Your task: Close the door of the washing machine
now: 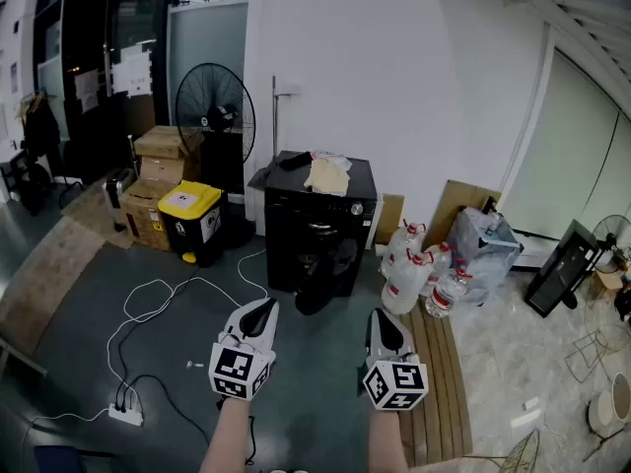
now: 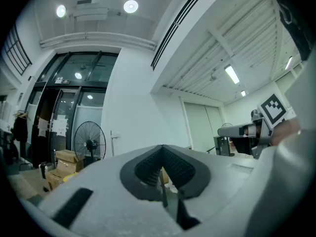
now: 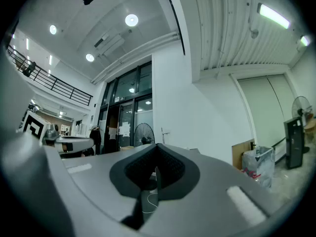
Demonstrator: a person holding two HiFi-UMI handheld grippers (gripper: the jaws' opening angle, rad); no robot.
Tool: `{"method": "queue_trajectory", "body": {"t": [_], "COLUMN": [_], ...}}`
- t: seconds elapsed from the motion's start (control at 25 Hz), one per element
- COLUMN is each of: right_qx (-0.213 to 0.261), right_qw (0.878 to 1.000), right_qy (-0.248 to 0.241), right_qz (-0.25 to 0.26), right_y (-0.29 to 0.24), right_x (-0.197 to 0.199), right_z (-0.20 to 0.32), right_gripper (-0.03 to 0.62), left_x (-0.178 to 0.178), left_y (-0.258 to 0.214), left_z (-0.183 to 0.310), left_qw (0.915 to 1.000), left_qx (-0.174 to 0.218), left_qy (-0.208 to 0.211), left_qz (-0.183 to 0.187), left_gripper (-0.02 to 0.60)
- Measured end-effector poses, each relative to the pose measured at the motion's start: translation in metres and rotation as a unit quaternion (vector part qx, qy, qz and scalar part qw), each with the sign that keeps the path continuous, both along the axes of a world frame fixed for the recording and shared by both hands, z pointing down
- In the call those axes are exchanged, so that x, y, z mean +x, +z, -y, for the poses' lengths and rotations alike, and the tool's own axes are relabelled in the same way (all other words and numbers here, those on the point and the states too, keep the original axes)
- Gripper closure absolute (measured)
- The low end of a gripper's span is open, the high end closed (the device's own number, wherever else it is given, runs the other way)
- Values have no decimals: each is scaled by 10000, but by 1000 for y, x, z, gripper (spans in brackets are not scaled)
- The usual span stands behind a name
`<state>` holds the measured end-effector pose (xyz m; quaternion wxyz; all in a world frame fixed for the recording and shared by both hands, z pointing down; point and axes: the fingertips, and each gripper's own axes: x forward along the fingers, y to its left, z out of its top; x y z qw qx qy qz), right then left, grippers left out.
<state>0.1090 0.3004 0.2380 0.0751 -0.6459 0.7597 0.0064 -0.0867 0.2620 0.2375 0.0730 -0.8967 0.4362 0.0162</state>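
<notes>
**Approach not yet begun: washing machine far ahead, both grippers empty**

The washing machine [image 1: 317, 227] is a black box standing against the white wall at the far middle of the room, well apart from me. Its round door [image 1: 314, 292] appears to hang open low at the front. It is dark on dark, though, so I cannot tell the hinge side for certain. A pale cloth [image 1: 328, 175] and a small black item [image 1: 293, 161] lie on the machine's top.

To the machine's left stand a yellow bin [image 1: 190, 221], stacked cardboard boxes [image 1: 163, 170] and a tall floor fan [image 1: 215, 112]. To its right sit a cluster of water bottles [image 1: 412, 272] and a clear plastic bag [image 1: 483, 240]. A white cable [image 1: 158, 308] loops over the grey floor to a power strip [image 1: 126, 414] at my near left. A wooden bench [image 1: 439, 392] runs along my near right.

My left gripper [image 1: 262, 311] and right gripper [image 1: 381, 321] are held out level side by side at the near edge, aimed at the machine. On each one the jaws are pressed fully together with nothing between them.

I judge this to be the very start, as the reach to the door is not yet made. The next move calls for walking forward, keeping clear of the cable. Then I need one closed gripper behind the door's outer edge to push it round until it latches.
</notes>
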Motion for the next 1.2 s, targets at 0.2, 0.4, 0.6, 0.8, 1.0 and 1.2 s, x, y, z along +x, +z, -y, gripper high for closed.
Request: {"method": "queue_trajectory", "body": {"t": [0.2,0.4,0.6,0.8,1.0,1.2], "right_qx": [-22,-31,-75,-235,-327,-433], "right_qw": [10000,10000,9999,9997,9993,9988], "right_qy": [1,-8,-8,-108,-173,-217], "right_qz": [3,45,152,-40,-32,41], "right_y": [3,6,15,27,37,49], "right_x": [2,-2,3,-1,-2,2], "right_z": [3,-1,-5,-11,-14,-12], "right_gripper": [583,583,582,582,582,582], "left_x": [1,-4,3,10,8,2], "left_y": [2,6,16,40,51,59], "left_z": [3,0,-3,-9,-14,-14], "left_qw": [10000,10000,9999,9989,9982,9976], "left_qx": [-6,-50,-153,-440,-576,-620], "left_qy": [-15,-34,-4,92,105,-32], "left_qz": [-25,-14,21,125,-151,-295], "left_gripper": [581,581,581,581,494,302]}}
